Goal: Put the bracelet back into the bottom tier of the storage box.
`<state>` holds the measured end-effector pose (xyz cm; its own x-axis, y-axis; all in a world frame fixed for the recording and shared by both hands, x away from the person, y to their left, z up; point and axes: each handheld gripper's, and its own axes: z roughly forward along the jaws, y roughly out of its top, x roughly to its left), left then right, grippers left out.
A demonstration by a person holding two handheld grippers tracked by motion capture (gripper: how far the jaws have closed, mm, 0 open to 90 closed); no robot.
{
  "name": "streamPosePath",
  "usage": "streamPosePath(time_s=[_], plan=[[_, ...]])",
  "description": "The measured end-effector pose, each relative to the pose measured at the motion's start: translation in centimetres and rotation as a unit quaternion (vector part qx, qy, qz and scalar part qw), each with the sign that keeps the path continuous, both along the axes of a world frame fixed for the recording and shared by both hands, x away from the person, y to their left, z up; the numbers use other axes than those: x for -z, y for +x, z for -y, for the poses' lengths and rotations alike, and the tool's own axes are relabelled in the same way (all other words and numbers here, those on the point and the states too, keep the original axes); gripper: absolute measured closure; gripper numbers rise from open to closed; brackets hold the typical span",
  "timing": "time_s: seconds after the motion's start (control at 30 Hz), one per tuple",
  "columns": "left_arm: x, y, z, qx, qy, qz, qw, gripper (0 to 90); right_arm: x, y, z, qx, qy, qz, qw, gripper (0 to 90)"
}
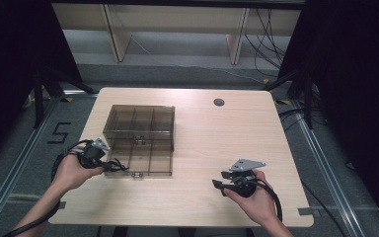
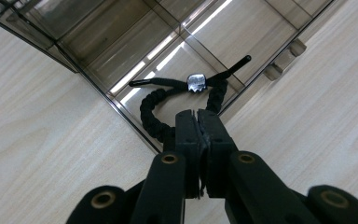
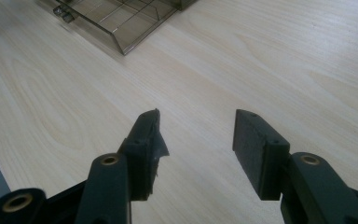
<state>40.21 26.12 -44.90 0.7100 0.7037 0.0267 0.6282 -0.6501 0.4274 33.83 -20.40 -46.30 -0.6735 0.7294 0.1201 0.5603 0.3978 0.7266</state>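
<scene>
the table (image 1: 197,148) carries a smoky clear box (image 1: 139,139) with its lid open. my left gripper (image 2: 198,122) is pinched tight on a black bracelet (image 2: 168,100), which hangs over the box's front corner compartment. my right gripper (image 3: 196,135) is wide open, holding nothing, well apart from the box.

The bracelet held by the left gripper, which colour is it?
Black braided cord, the bracelet carries a silvery charm; best in the left gripper view.
</scene>
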Motion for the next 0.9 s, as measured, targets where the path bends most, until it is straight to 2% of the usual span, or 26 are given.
streamPosePath(time_s=[0.1,0.23,0.3,0.33,0.43,0.47,0.57,0.6,0.67,0.9], plan=[[0.3,0.3,-0.1,-0.011,-0.004,-0.005,0.9999,88.3,0.0,0.0,0.0,0.001,-0.002,0.001,1.0,52.0],[0.8,0.8,-0.1,-0.011,0.001,-0.02,0.9997,89.3,0.1,0.0,0.0,-0.001,-0.005,0.004,1.0,51.9],[1.1,0.9,0.0,-0.018,-0.009,-0.019,0.9996,89.5,0.1,0.0,0.0,-0.002,-0.005,0.004,1.0,51.9],[1.0,1.1,-0.1,-0.017,-0.003,-0.026,0.9995,89.5,0.1,0.0,0.0,-0.001,-0.005,0.003,1.0,51.9],[1.2,1.3,0.1,-0.024,-0.004,-0.026,0.9994,89.5,0.1,0.0,0.0,-0.002,-0.006,0.003,1.0,51.9],[1.1,1.4,0.0,-0.018,0.001,-0.033,0.9993,89.5,0.1,0.0,0.0,-0.002,-0.006,0.003,1.0,51.8],[1.2,1.7,0.1,-0.021,0.002,-0.039,0.999,89.5,0.1,0.0,0.0,-0.002,-0.005,0.003,1.0,51.8],[1.3,1.8,0.2,-0.028,-0.004,-0.039,0.9989,89.5,0.1,0.0,0.0,-0.002,-0.005,0.003,1.0,51.8],[1.4,2.0,0.1,-0.022,0.003,-0.047,0.9986,89.6,0.1,0.0,0.0,-0.003,-0.006,0.003,1.0,51.8],[2.0,2.7,0.4,-0.036,0.008,-0.065,0.9972,89.5,0.1,0.0,-0.1,0.001,-0.003,-0.005,1.0,51.7]])
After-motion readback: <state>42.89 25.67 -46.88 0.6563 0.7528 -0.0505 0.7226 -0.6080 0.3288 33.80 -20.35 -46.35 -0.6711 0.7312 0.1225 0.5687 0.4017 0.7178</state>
